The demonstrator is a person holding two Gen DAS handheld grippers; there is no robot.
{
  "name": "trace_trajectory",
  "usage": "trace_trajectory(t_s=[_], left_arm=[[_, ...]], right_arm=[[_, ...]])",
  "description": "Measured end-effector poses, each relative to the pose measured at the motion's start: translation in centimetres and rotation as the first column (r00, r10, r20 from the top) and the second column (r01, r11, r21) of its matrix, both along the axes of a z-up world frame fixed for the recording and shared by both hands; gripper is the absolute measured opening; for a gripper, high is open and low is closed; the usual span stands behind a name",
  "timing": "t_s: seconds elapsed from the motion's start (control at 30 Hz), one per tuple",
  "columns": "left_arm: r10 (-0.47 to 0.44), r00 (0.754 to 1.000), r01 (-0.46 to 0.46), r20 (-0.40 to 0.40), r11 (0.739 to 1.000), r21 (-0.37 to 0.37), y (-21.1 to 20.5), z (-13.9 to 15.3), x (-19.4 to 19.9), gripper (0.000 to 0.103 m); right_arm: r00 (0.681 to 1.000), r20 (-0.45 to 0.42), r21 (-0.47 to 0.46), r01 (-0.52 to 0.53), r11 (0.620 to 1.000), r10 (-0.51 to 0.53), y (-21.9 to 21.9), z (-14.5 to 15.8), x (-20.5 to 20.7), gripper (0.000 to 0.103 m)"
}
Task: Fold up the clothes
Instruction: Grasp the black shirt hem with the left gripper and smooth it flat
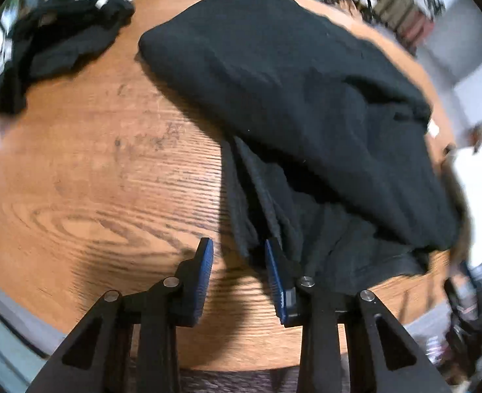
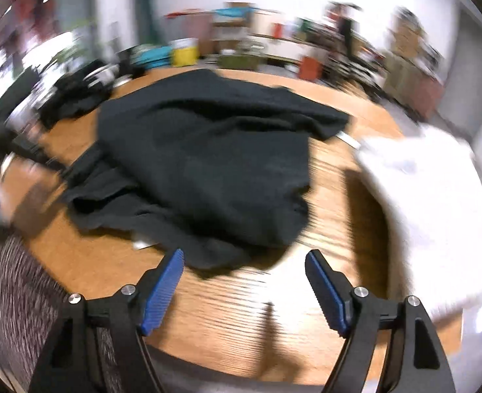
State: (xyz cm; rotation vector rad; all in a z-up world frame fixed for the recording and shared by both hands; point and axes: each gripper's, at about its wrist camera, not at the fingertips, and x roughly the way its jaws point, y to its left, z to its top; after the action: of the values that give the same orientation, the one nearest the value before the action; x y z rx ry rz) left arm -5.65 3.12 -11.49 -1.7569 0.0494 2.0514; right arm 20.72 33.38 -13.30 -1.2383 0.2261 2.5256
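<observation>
A black garment [image 1: 293, 98] lies folded over itself on the round wooden table [image 1: 93, 170]; it also fills the middle of the right wrist view [image 2: 208, 163]. My left gripper [image 1: 239, 245] hovers open at the garment's near left hem, its right pad beside a hanging fold, with only bare wood between the pads. My right gripper [image 2: 244, 257] stands wide open just in front of the garment's near edge, nothing between its blue pads.
A heap of dark clothes [image 1: 54, 46] lies at the table's far left. A white cloth [image 2: 437, 216] sits on the right side of the table. The table's near rim [image 2: 208, 366] is close below the grippers. Blurred room clutter lies beyond.
</observation>
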Motion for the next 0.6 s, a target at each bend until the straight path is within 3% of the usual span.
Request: trace_trajectory(t_s=[0.07,0.1,0.3,0.33,0.37,0.4,0.47,0.6], left_arm=[[0.036,0.998,-0.039,0.045,0.997,0.069,-1.1,-0.2,-0.1,0.052],[0.042,0.998,-0.046,0.05,0.995,0.083,-1.4,-0.4,0.0,0.053],[0.019,0.998,-0.018,-0.06,1.0,0.009,0.3,-1.4,0.1,0.052],[0.006,0.995,-0.006,-0.097,1.0,-0.007,0.6,-1.4,0.1,0.044],[-0.009,0.992,0.006,-0.125,1.0,-0.021,0.7,-1.4,0.1,0.016],[-0.008,0.991,0.005,-0.133,1.0,-0.026,0.6,-1.5,-0.1,0.008],[-0.003,0.989,-0.001,-0.148,1.0,-0.03,0.3,-1.5,-0.2,0.002],[0.045,0.976,-0.038,-0.211,0.999,0.037,-4.2,1.0,1.1,0.002]], right_arm=[[0.992,-0.008,-0.087,0.123,0.989,-0.124,3.0,-0.6,0.8,0.079],[0.988,-0.017,-0.126,0.15,0.981,-0.153,4.0,-0.9,1.0,0.079],[0.986,-0.012,-0.231,0.162,0.96,-0.169,6.0,-3.2,-0.7,0.079],[0.987,-0.015,-0.232,0.151,0.961,-0.158,5.7,-3.5,-1.2,0.079],[0.99,-0.018,-0.233,0.13,0.964,-0.138,5.3,-3.8,-1.9,0.078],[0.993,-0.02,-0.233,0.107,0.967,-0.115,4.9,-4.1,-2.6,0.077],[0.997,-0.021,-0.215,0.063,0.974,-0.069,4.0,-4.5,-4.0,0.073],[1.0,-0.016,-0.178,0.011,0.984,-0.015,1.8,-4.0,-4.2,0.065]])
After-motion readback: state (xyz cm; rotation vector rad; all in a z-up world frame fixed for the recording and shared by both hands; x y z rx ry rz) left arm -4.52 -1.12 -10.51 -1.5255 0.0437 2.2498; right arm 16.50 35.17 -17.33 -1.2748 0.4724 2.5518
